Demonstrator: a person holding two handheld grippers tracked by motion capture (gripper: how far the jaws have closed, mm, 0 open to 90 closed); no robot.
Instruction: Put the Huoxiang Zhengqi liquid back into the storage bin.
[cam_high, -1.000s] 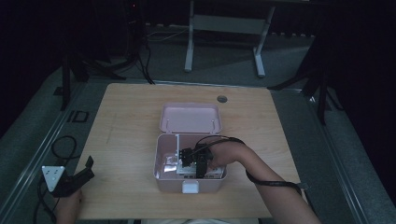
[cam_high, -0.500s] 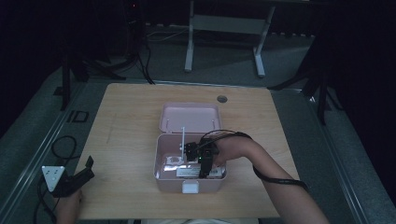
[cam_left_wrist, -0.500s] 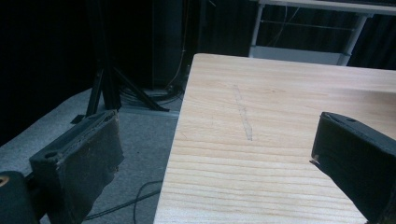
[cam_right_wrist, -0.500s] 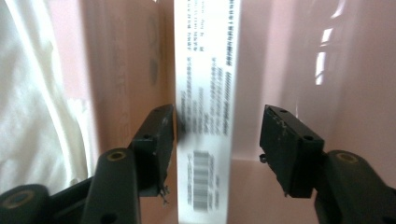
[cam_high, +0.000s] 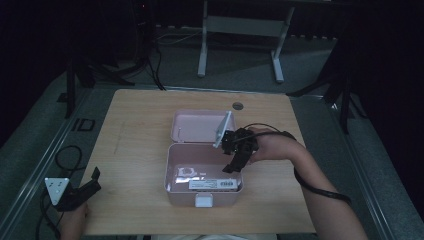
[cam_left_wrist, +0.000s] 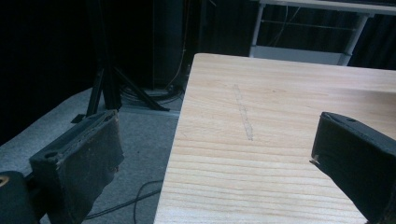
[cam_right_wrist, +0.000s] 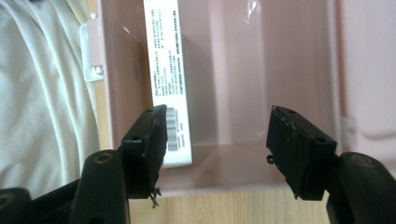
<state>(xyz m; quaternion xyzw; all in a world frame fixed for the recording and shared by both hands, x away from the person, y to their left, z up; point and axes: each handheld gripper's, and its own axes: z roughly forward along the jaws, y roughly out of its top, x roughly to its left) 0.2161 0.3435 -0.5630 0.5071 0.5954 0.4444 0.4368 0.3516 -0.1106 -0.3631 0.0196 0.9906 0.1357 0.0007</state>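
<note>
At table centre we see the pink box (cam_high: 172, 170) standing open, its lid (cam_high: 197, 126) laid flat behind it. A flat white carton (cam_high: 212, 184) with printed text lies inside along the front wall, a small white item (cam_high: 186, 172) just behind it; what that item is we cannot tell. The right gripper (cam_high: 234, 162) hangs over the box's right side, its jaws having just been opening, nothing between them. The left gripper (cam_high: 80, 192) rests at the table's front left corner, jaws apart and empty.
</note>
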